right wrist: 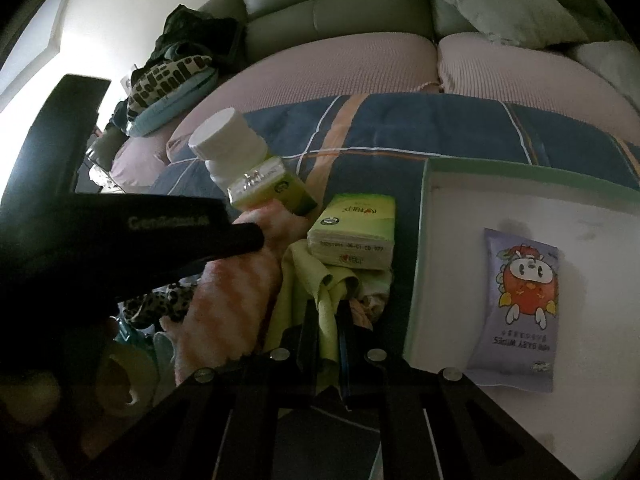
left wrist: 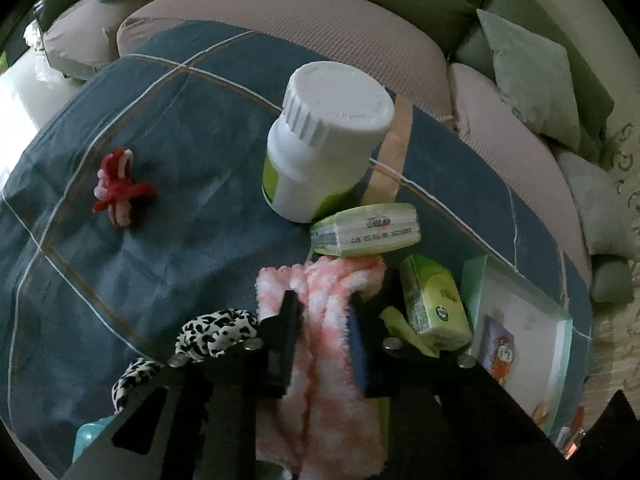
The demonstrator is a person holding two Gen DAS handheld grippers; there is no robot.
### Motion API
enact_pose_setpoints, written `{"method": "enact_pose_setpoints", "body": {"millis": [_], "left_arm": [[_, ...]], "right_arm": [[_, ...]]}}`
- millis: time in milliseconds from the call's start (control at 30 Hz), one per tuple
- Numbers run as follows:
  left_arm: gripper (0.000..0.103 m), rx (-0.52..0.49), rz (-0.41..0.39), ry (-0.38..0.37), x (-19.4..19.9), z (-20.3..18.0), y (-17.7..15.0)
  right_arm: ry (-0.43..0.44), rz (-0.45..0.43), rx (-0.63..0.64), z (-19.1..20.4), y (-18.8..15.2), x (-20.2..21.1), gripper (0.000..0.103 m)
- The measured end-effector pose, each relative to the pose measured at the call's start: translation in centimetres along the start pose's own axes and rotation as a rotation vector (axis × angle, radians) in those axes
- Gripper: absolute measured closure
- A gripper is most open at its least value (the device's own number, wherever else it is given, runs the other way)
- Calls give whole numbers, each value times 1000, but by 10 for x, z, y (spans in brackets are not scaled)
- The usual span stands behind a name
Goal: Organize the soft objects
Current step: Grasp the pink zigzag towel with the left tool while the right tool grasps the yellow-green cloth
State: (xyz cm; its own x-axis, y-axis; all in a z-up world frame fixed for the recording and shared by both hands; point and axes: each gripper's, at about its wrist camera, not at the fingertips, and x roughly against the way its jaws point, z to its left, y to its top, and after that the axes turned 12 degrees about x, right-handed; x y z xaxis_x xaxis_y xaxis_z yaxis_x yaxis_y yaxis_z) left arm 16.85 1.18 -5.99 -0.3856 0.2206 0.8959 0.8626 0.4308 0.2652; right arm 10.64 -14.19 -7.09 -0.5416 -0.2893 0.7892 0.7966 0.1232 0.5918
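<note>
On the blanket [left wrist: 160, 248], the bottle [left wrist: 320, 140] stands behind two tissue packs [left wrist: 366, 230], the fuzzy sock [left wrist: 320, 320] lies before them, the pipe-cleaner figure [left wrist: 120, 188] lies well left, and the box [right wrist: 520, 176] at right holds a wipes packet [right wrist: 516, 312].

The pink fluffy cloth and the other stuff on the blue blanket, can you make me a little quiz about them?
1. True or false: the left gripper is closed on the pink fluffy cloth.
2. What lies inside the white box? A) a white bottle B) a purple wipes pack C) a red toy
3. What colour is the cloth in the right gripper?

Key
1. True.
2. B, the purple wipes pack. The white bottle and the red pipe-cleaner toy sit on the blue blanket.
3. Yellow-green.
</note>
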Motion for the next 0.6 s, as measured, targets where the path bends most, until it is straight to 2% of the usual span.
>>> {"method": "enact_pose_setpoints", "body": {"millis": [600], "left_arm": [[90, 31, 10, -71, 6, 6, -4]], "right_arm": [[47, -6, -21, -3, 0, 0, 95]]}}
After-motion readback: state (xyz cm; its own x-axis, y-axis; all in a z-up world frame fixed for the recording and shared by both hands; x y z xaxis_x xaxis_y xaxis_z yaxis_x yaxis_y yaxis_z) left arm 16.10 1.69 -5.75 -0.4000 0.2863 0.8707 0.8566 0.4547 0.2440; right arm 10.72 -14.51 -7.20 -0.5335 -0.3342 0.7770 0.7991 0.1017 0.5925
